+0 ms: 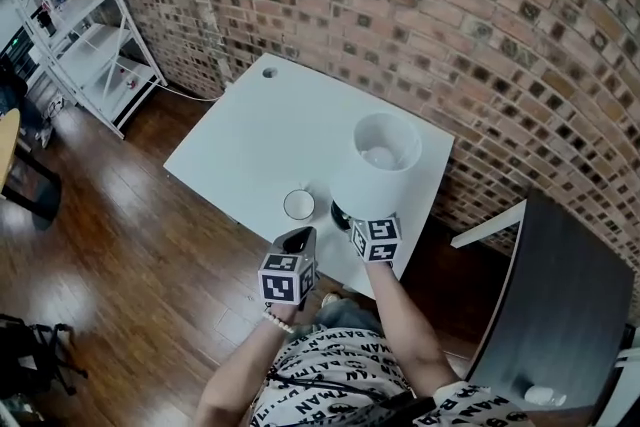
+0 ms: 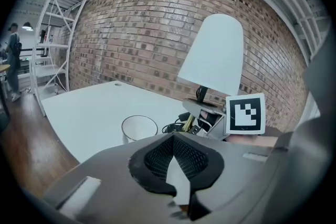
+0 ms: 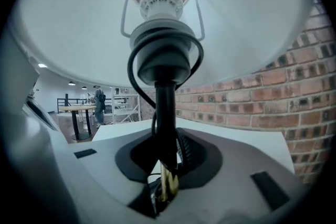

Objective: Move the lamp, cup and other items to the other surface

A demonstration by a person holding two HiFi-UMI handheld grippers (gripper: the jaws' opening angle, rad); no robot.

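**Table** (image 1: 250, 130): white, set against the brick wall. It carries the two task items I can see, both along its near edge.

**Dark surface** (image 1: 570, 305): to the right of the table, across a gap. I take this as the destination. Its near part is out of view, so I cannot confirm the landing spot.

**Lamp** (image 1: 385, 155): upright at the table's near right corner, with a white shade. Its cord (image 3: 137, 55) loops round the stem under the socket.

**Cup** (image 1: 298, 204): white and upright, at the near edge just left of the lamp's base. Nothing touches it.

**Right gripper** (image 1: 348, 215): pinching the lamp's stem low down, below the shade. In the right gripper view the stem stands between the pads, which sit close against it.

**Left gripper** (image 1: 300, 237): pointing down at the cup from just off the near edge. Its tips appear pressed together with nothing between them.

**Step in hand:** grasping the lamp, first of the items. I see no sign of a lift, so I judge it not yet begun.

**Next move:** I need to raise the lamp straight up and keep the stem vertical, because the shade makes it top-heavy. I then carry it right to the dark surface. I should watch that the cord comes free and does not drag the cup. The left gripper must spread before it can take the cup.
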